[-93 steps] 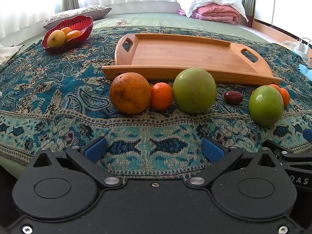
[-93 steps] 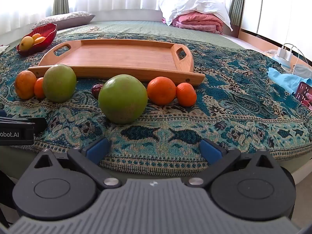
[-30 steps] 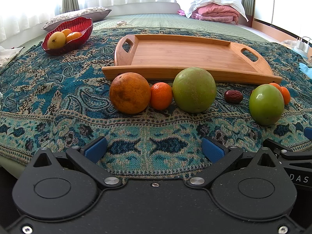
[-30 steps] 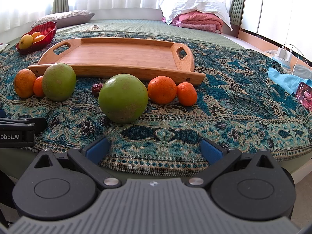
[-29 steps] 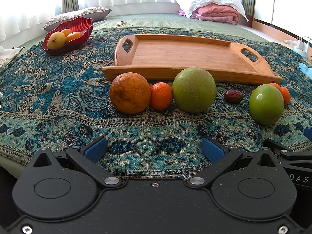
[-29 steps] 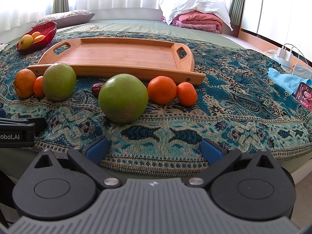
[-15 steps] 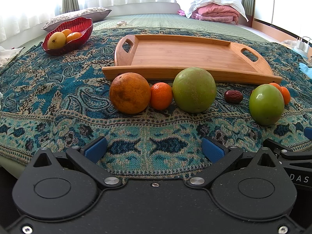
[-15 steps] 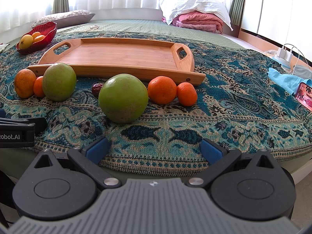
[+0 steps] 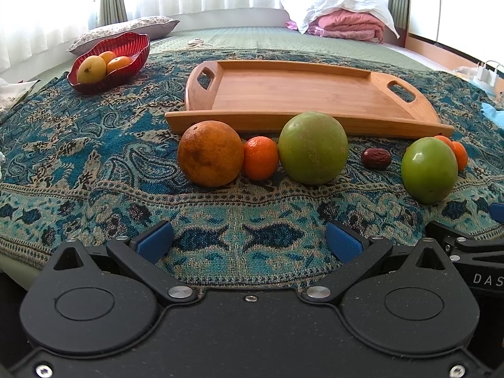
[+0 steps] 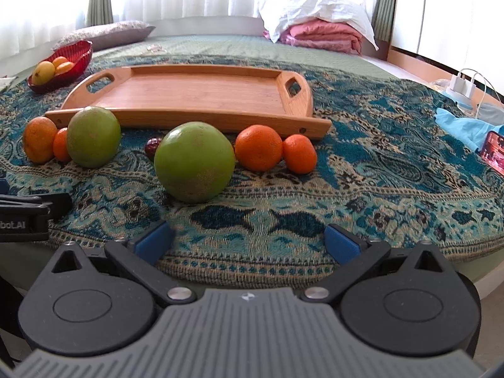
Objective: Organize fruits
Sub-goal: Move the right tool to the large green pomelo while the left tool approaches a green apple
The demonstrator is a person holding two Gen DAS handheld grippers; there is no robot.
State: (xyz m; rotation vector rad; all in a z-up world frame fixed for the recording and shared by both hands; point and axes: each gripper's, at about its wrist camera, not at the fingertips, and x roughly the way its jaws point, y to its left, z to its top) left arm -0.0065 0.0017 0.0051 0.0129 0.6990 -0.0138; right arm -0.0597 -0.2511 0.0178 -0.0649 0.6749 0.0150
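A row of fruit lies on the patterned cloth in front of an empty wooden tray (image 9: 302,94) (image 10: 201,94). From the left: a large orange (image 9: 210,153), a small mandarin (image 9: 260,157), a big green fruit (image 9: 313,152), a dark red date (image 9: 375,158), a second green fruit (image 9: 429,170) (image 10: 194,162), then two mandarins (image 10: 258,147) (image 10: 299,153). My left gripper (image 9: 249,245) is open and empty, short of the row. My right gripper (image 10: 247,242) is open and empty, near the second green fruit.
A red bowl (image 9: 126,47) (image 10: 78,52) with several yellow and orange fruits stands at the back left. A pillow and folded bedding lie behind. A blue cloth (image 10: 463,126), a phone (image 10: 494,152) and chargers are at the right.
The right gripper has moved slightly closer to the fruit row; the left view is unchanged.
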